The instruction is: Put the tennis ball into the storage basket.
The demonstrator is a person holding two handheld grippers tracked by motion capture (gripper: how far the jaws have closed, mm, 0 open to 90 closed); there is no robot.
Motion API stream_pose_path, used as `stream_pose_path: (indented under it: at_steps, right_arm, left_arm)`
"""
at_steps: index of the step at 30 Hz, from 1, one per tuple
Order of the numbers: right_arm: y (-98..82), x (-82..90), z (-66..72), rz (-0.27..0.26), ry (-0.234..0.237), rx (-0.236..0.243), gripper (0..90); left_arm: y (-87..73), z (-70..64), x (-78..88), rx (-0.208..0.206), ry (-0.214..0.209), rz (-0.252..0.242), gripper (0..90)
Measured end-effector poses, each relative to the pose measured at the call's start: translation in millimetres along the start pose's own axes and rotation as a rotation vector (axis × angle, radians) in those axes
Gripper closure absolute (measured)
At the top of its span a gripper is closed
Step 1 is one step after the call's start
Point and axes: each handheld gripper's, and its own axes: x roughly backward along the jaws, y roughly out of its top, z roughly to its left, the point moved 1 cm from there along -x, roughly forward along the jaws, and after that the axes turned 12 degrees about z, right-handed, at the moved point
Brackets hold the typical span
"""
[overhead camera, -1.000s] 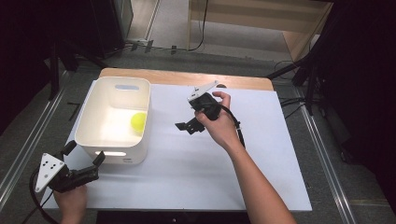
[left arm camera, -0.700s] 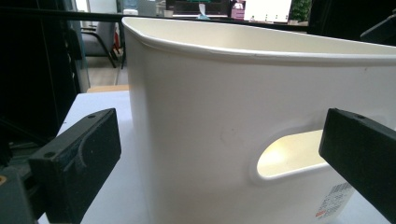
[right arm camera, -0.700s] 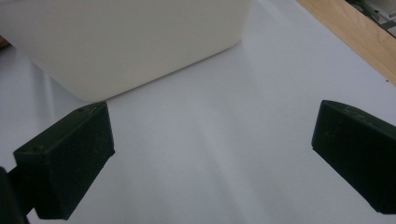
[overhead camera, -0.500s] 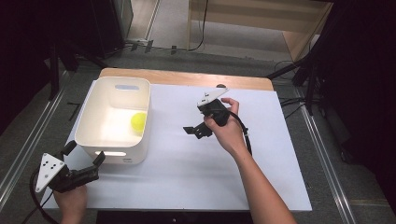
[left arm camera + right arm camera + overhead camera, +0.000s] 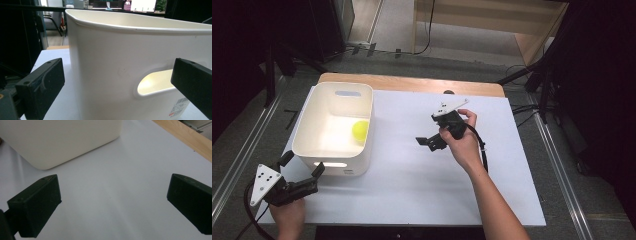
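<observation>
Bin [image 5: 307,145] on the surface [image 5: 412,185] looks light, stiff and slick; I'd pinch its rim above the handle slot. Ball [image 5: 360,130] sits inside. Left tool [image 5: 302,167] and right tool [image 5: 428,142] both gape, released.

The table [image 5: 522,200] had a white top, and a strip of bare wood [image 5: 412,84] showed along its far edge. It stood on a grey floor [image 5: 402,30], where black cables [image 5: 428,30] ran near a light wooden cabinet [image 5: 492,20] on the far side. The left and right sides of the room were dark, and shiny metal rails [image 5: 237,165] ran along the floor beside the table.
</observation>
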Motion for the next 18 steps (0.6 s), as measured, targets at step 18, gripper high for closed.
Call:
stream_pose_path:
  at_steps: [18]
  right_arm:
    - [-31.5, 11.1, -7.9, -0.046, -0.026, -0.048, 0.0]
  left_arm:
    - [-0.1, -0.3, -0.1, -0.002, 0.002, 0.002, 0.0]
